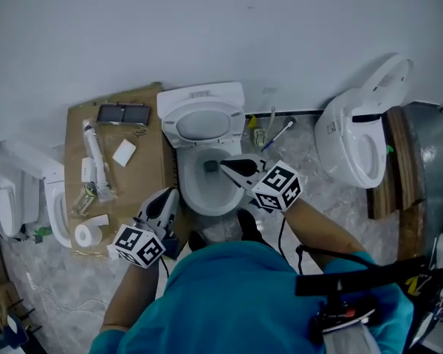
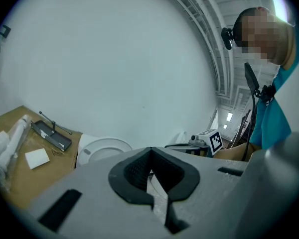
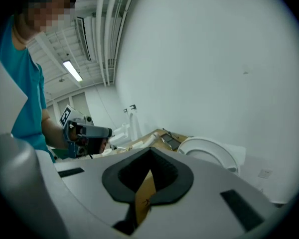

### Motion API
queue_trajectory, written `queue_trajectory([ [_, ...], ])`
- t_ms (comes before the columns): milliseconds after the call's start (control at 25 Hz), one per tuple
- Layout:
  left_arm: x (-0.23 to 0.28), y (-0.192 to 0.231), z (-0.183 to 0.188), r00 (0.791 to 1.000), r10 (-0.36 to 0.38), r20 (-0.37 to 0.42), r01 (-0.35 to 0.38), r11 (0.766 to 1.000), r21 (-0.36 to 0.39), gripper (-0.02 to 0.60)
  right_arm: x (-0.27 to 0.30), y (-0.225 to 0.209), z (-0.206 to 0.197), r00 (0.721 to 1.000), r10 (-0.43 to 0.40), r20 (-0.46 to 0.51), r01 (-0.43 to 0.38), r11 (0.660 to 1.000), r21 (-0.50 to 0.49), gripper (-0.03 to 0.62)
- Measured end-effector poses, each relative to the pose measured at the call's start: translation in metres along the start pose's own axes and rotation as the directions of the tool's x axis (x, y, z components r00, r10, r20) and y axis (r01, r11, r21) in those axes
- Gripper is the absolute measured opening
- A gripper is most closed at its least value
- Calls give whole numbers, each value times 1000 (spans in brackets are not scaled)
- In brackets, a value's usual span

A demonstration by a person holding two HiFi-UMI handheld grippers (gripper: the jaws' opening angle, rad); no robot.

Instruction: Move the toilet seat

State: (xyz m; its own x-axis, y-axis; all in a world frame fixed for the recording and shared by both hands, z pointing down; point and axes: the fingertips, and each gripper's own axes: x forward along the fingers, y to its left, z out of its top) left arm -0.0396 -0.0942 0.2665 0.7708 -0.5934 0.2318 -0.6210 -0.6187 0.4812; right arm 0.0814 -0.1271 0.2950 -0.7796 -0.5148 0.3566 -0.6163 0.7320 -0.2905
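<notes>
Toilet (image 1: pixel 207 206): white, standing on the floor (image 1: pixel 40 275) against a pale wall (image 1: pixel 221 28). Seat (image 1: pixel 173 124): raised, leaning back against the tank (image 1: pixel 204 91) and clear of the bowl (image 1: pixel 183 181) rim; neither gripper touches it. Right gripper (image 1: pixel 223 167): held over the open bowl, with its tips pointing to the left of the head view and its marker cube toward the person (image 1: pixel 244 301); jaws closed together, nothing between them. Left gripper (image 1: pixel 167 196): held at the bowl's left front, just beside the cardboard (image 1: pixel 144 177), with its tips pointing toward the wall; jaws closed together, empty. The two grippers are apart, one on each side of the bowl's front. The cardboard is a flat brown sheet on the floor left of the toilet, touching the wall. It carries a dark flat tool (image 1: pixel 123 113) near the wall, a white tube (image 1: pixel 94 147), a white square pad (image 1: pixel 123 152), a clear packet (image 1: pixel 88 195) of small parts and a paper roll (image 1: pixel 83 234) at the near edge. Second toilet (image 1: pixel 351 142): right of the first and well apart from it, turned sideways, lid up. Third toilet (image 1: pixel 22 190): at the left edge, partly out of frame. Small tools (image 1: pixel 273 133): on the floor by the wall just right of the tank, too small to tell apart. The person wears a teal shirt and stands at the bowl's front.
</notes>
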Motion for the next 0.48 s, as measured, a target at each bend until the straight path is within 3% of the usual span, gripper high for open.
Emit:
queue_trajectory([
  [160, -3, -15, 22, 1000, -14, 13, 14, 1000, 25, -8, -18, 18, 41, 995, 39, 87, -39, 999, -8, -2],
  [480, -9, -39, 69, 997, -43, 63, 39, 997, 63, -9, -54, 49, 99, 982, 81, 171, -70, 995, -72, -2],
])
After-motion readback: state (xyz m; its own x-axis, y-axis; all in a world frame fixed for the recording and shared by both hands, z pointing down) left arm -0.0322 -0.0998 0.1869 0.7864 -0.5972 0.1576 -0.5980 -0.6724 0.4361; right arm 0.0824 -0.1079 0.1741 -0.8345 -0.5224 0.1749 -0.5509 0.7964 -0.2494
